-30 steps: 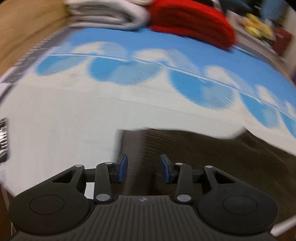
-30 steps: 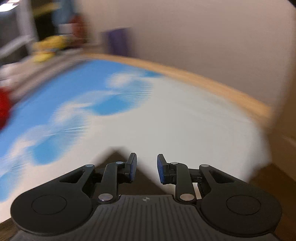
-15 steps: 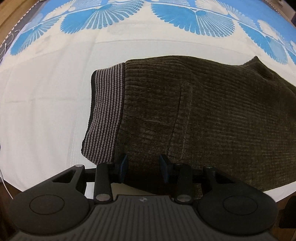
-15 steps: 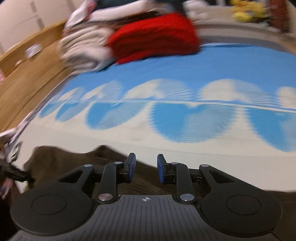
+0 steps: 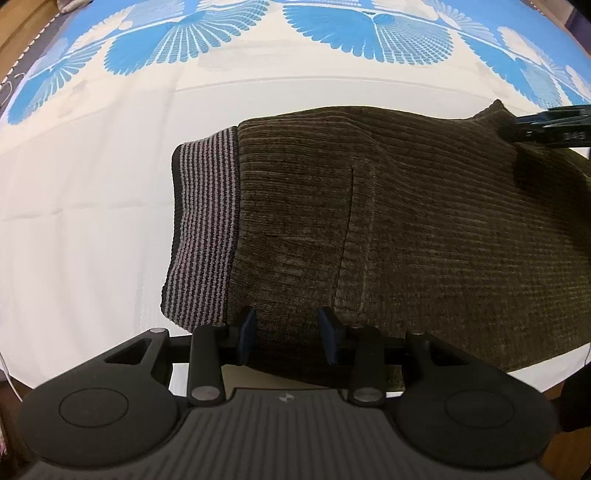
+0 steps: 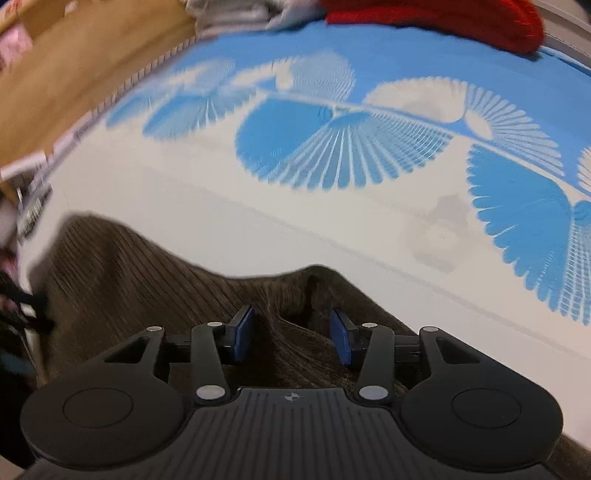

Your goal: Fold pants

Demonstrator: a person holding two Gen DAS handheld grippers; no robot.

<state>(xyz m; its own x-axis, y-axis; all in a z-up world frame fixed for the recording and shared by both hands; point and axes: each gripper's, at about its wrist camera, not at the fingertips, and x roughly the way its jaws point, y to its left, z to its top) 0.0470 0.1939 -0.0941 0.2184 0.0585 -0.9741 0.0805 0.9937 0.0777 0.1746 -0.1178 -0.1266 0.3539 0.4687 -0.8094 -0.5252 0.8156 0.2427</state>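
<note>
Dark olive ribbed pants (image 5: pixel 388 229) lie flat on a white and blue bedsheet (image 5: pixel 92 192), with a striped grey waistband (image 5: pixel 201 229) at their left end. My left gripper (image 5: pixel 288 336) is open and empty, just above the near edge of the pants by the waistband. My right gripper (image 6: pixel 291 338) is open over a raised fold of the pants (image 6: pixel 184 295). It also shows at the right edge of the left wrist view (image 5: pixel 554 129), at the far corner of the pants.
A red folded garment (image 6: pixel 443 16) and a grey-white pile (image 6: pixel 236 14) lie at the far end of the bed. A wooden surface (image 6: pixel 74 74) runs along the left side.
The left gripper holds nearly still over the pants. The right gripper has dropped down towards the pants, opened wider, and come into the left wrist view at the right.
</note>
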